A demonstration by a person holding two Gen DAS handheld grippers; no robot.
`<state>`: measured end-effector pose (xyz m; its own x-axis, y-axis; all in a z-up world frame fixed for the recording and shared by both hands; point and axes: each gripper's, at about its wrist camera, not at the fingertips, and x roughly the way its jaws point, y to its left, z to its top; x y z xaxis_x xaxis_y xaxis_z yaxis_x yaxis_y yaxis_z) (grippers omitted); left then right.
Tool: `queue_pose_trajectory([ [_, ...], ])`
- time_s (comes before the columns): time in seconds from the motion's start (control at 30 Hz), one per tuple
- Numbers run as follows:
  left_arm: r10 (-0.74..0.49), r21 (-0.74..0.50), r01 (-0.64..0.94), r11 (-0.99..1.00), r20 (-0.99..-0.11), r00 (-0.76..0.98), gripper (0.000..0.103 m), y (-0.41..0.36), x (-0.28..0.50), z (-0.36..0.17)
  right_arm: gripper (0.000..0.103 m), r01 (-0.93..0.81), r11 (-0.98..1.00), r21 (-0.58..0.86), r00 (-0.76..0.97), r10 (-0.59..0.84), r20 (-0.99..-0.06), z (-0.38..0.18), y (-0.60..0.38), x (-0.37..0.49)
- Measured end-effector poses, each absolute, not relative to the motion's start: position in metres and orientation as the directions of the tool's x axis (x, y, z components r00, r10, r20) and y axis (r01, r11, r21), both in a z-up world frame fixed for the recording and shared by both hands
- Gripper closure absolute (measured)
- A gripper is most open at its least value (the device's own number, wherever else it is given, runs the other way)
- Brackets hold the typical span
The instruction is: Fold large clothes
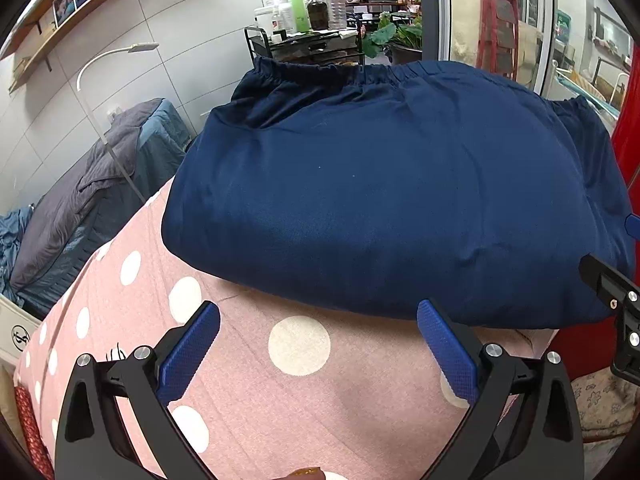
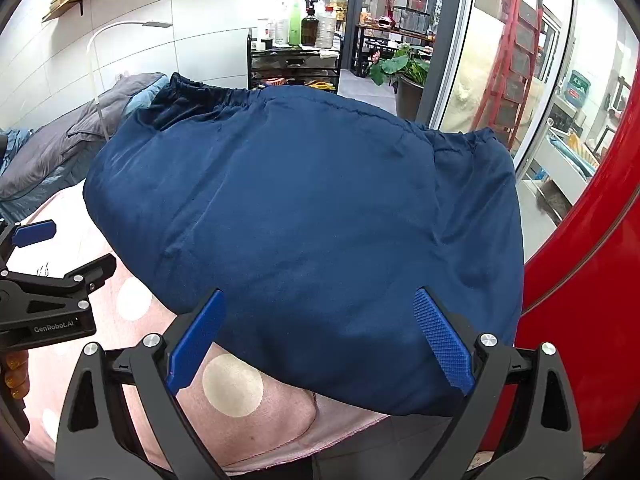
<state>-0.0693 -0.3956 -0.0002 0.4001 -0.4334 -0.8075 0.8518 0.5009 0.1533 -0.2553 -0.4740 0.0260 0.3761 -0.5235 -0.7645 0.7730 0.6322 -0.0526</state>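
Observation:
A dark navy garment (image 1: 392,192) lies folded into a wide block on the pink polka-dot cover (image 1: 256,392), with its elastic waistband along the far edge. It also shows in the right wrist view (image 2: 304,224). My left gripper (image 1: 318,332) is open and empty, just short of the garment's near edge. My right gripper (image 2: 320,332) is open and empty, its fingers over the near edge of the garment. The right gripper also shows at the right edge of the left wrist view (image 1: 616,292), and the left gripper at the left edge of the right wrist view (image 2: 52,256).
A grey and blue quilt (image 1: 92,204) lies heaped to the left, with a white lamp (image 1: 116,56) above it. A black cart with bottles (image 1: 308,28) and a potted plant (image 1: 400,36) stand behind. A red panel (image 2: 592,280) rises close on the right.

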Motion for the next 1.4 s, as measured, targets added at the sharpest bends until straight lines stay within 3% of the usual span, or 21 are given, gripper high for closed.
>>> queue_pose_trajectory([
  [1.4, -0.432, 0.177, 0.854, 0.489, -0.802, 0.413, 0.006, -0.3969, -0.0748, -0.0033, 0.010, 0.766, 0.640, -0.061, 0.370, -0.516, -0.772, 0.0230, -0.4788, -0.2530],
])
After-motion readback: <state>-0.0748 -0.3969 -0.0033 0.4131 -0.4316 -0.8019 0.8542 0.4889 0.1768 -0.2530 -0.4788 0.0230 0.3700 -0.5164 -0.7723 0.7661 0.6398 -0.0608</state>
